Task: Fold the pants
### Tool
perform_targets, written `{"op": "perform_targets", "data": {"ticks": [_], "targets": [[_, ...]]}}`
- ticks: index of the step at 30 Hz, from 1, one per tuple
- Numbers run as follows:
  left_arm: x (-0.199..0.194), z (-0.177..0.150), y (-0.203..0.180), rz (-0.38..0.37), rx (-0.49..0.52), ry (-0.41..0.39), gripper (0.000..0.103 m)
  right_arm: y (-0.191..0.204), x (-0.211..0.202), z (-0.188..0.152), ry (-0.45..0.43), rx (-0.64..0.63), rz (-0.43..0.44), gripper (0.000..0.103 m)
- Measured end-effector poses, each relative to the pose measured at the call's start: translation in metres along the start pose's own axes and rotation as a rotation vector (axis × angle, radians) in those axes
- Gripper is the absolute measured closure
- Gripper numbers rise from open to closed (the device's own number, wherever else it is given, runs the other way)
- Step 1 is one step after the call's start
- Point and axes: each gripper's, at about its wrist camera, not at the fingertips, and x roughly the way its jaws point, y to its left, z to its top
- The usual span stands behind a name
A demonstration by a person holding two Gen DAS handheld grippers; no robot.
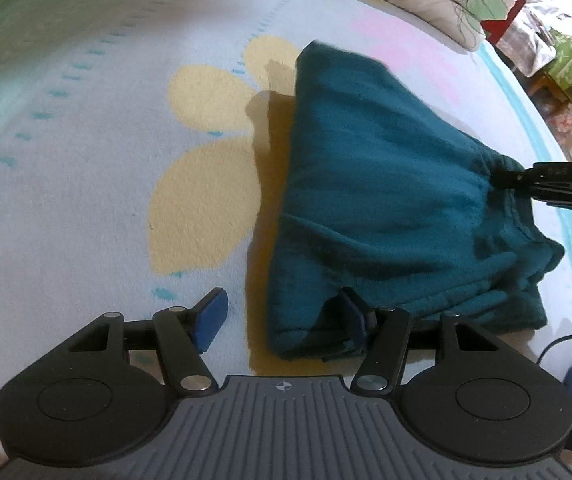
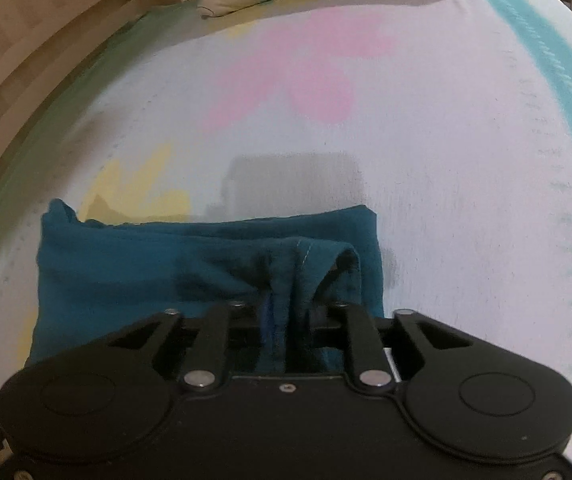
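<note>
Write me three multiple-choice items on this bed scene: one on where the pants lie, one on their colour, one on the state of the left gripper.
1. The pants lie on:
A. a flowered bedspread
B. a wooden floor
C. a chair

2. The pants are:
A. red
B. teal
C. white

3. The left gripper is:
A. clamped shut on a pillow
B. out of view
C. open, one finger tucked at the pants' near edge

Key:
1 A, yellow and pink flower shapes surround the cloth.
2 B, the fabric is dark blue-green in both views.
3 C, its blue pads stand well apart, with only the near corner of the cloth between them.
</note>
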Motion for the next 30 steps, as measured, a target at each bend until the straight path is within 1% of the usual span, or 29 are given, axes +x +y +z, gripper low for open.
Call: {"op": "perform_targets", "data": {"ticks": [2,5,8,10,11,12,13,14,16,17,19,20,21,23,25,26,27,28,30], "targets": [[-0.002,0.000,0.002,-0.008,0.002,-0.006,0.044,0.005,-0.016,0.004,-0.045,-0.016,-0.017,0.057],[-0.001,-0.001,-0.001,-0.025,0.032,-0.024,0.045,0.023,-0.039,0.013,-0.120,-0.064,-0.005,0.056],[0.004,-0.003,-0.005,-0.069,0.034,-0.008,0.045,0.053,-0.042,0.024,-0.122,-0.142,0.061,0.056],[0.004,-0.005,-0.004,-0.090,0.014,-0.014,0.050,0.077,-0.036,0.028,-0.116,-0.203,0.094,0.056],[0.003,-0.007,-0.004,-0.093,0.002,-0.017,0.051,0.090,-0.032,0.030,-0.118,-0.239,0.098,0.056],[0.003,-0.007,-0.002,-0.094,-0.008,-0.021,0.055,0.097,-0.029,0.030,-0.123,-0.265,0.095,0.056],[0.002,-0.008,0.000,-0.096,-0.018,-0.025,0.056,0.105,-0.027,0.031,-0.133,-0.290,0.084,0.056],[0.002,-0.008,0.000,-0.098,-0.024,-0.028,0.058,0.113,-0.025,0.033,-0.149,-0.308,0.048,0.056],[0.001,-0.010,0.003,-0.105,-0.025,-0.033,0.061,0.123,-0.017,0.037,-0.168,-0.291,-0.079,0.056],[0.002,-0.010,0.004,-0.109,-0.027,-0.036,0.061,0.121,-0.014,0.040,-0.162,-0.264,-0.117,0.056],[0.001,-0.011,0.008,-0.123,-0.039,-0.039,0.061,0.103,-0.012,0.043,-0.134,-0.200,-0.140,0.056],[0.001,-0.012,0.009,-0.128,-0.046,-0.040,0.061,0.090,-0.013,0.042,-0.127,-0.170,-0.156,0.058],[0.001,-0.012,0.010,-0.132,-0.050,-0.042,0.061,0.074,-0.014,0.039,-0.116,-0.140,-0.191,0.060],[0.002,-0.012,0.012,-0.135,-0.048,-0.045,0.061,0.041,-0.017,0.034,-0.070,-0.077,-0.269,0.059],[0.003,-0.013,0.011,-0.131,-0.045,-0.048,0.061,0.001,-0.026,0.026,-0.039,0.038,-0.308,0.059],[0.003,-0.013,0.011,-0.127,-0.041,-0.050,0.061,-0.017,-0.033,0.021,-0.035,0.097,-0.303,0.058],[0.003,-0.012,0.010,-0.124,-0.039,-0.050,0.061,-0.029,-0.039,0.017,-0.039,0.137,-0.278,0.056],[0.002,-0.013,0.010,-0.121,-0.038,-0.050,0.061,-0.038,-0.046,0.012,-0.048,0.162,-0.228,0.056],[0.003,-0.012,0.009,-0.116,-0.042,-0.047,0.061,-0.050,-0.052,-0.001,-0.025,0.180,-0.069,0.055]]}}
